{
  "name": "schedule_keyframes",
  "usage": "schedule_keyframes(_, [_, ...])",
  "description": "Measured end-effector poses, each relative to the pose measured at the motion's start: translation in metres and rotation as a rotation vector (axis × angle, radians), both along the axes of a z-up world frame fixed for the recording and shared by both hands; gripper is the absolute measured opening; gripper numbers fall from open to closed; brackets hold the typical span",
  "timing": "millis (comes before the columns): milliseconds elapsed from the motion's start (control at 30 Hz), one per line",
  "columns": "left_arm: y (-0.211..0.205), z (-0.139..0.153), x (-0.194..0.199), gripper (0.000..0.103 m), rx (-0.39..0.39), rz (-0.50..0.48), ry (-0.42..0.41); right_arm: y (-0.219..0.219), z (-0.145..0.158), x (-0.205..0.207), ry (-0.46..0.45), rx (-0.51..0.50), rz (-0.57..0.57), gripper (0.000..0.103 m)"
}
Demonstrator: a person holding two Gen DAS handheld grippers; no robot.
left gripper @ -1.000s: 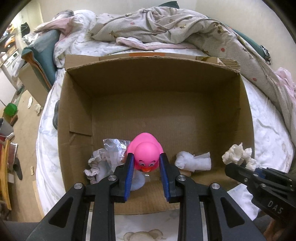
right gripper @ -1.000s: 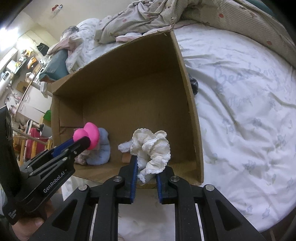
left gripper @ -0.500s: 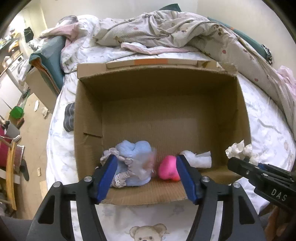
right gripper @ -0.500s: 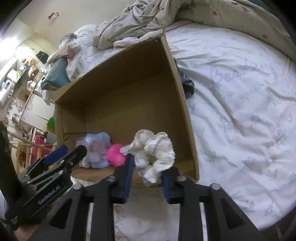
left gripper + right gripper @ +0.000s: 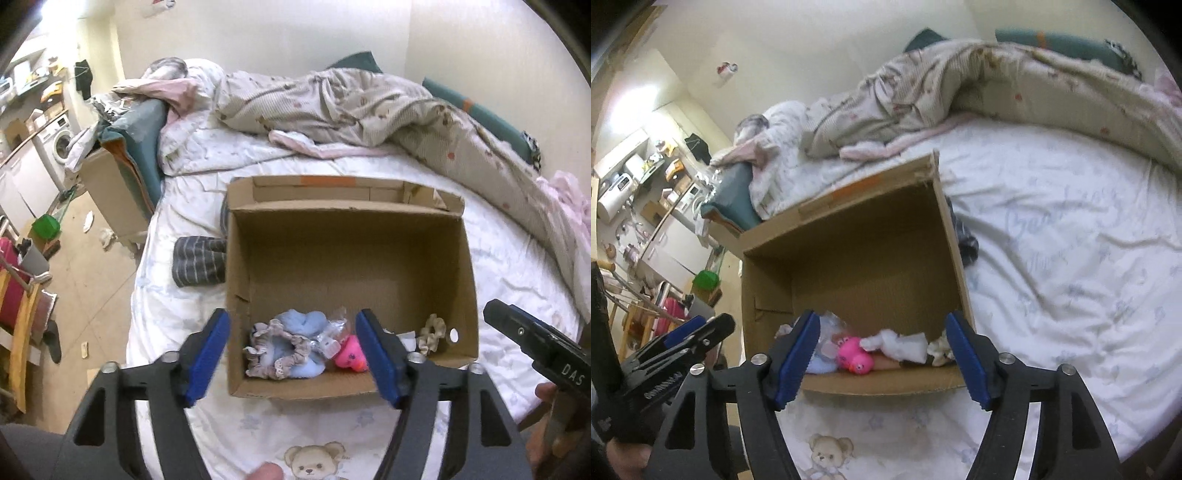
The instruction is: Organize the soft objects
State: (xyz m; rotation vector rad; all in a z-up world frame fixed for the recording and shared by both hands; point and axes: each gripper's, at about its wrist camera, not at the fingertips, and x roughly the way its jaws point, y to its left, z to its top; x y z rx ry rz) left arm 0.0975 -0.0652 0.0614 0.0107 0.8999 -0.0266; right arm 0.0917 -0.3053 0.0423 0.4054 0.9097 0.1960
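Soft objects sit along the near wall of the cardboard box (image 5: 347, 266) on the bed (image 5: 509, 266): blue plush w/ frilly trim (image 5: 286, 349) at left, pink duck toy (image 5: 351, 356) just beside it, white cloth (image 5: 901, 343) next, cream scrunchie (image 5: 432, 332) in the right corner. We hold both claws above the box's near edge, w/ nothing between the fingers. Left claw (image 5: 293, 354) is spread wide, blue pads apart; right claw (image 5: 882, 356) is spread wide too. A striped grey garment (image 5: 199, 266) lies on the bed vs the box's left wall, touching it. Rumpled quilt (image 5: 332, 99) is piled at the far end of the bed
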Motion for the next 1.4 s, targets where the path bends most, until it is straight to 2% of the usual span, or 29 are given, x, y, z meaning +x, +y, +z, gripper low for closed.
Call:
schedule_keyframes(33, [0.004,0.003,-0.003,0.078,-0.002,0.004,-0.008,0.002,0.003,-0.002,-0.012,-0.013,0.002,0.076])
schedule_keyframes(133, [0.016,0.011,-0.017,0.078,-0.002,0.013,-0.033,0.01,0.011,-0.011,-0.044,-0.058,0.016,0.079])
schedule_keyframes(233, [0.028,0.015,-0.031,0.086,0.005,0.021,-0.057,0.019,0.019,-0.019,-0.085,-0.106,0.038,0.081])
schedule_keyframes(367, [0.043,0.017,-0.047,0.094,-0.008,0.027,-0.085,0.029,0.023,-0.034,-0.113,-0.138,0.05,0.094])
schedule_keyframes(400, [0.047,0.017,-0.051,0.096,-0.018,0.027,-0.09,0.032,0.023,-0.037,-0.118,-0.144,0.053,0.1])
schedule_keyframes(467, [0.053,0.015,-0.058,0.102,-0.035,0.028,-0.097,0.037,0.023,-0.044,-0.13,-0.172,0.054,0.103])
schedule_keyframes(667, [0.054,0.004,-0.071,0.102,-0.026,0.022,-0.122,0.045,0.014,-0.059,-0.121,-0.168,0.039,0.103])
schedule_keyframes(833, [0.05,-0.007,-0.071,0.102,-0.05,-0.006,-0.117,0.057,0.009,-0.066,-0.152,-0.291,0.057,0.103])
schedule_keyframes(1100, [0.048,-0.02,-0.061,0.102,-0.062,0.004,-0.066,0.061,-0.001,-0.059,-0.14,-0.362,0.049,0.103])
schedule_keyframes(1400, [0.048,-0.021,-0.062,0.102,-0.056,-0.003,-0.064,0.063,-0.003,-0.052,-0.126,-0.34,0.035,0.103])
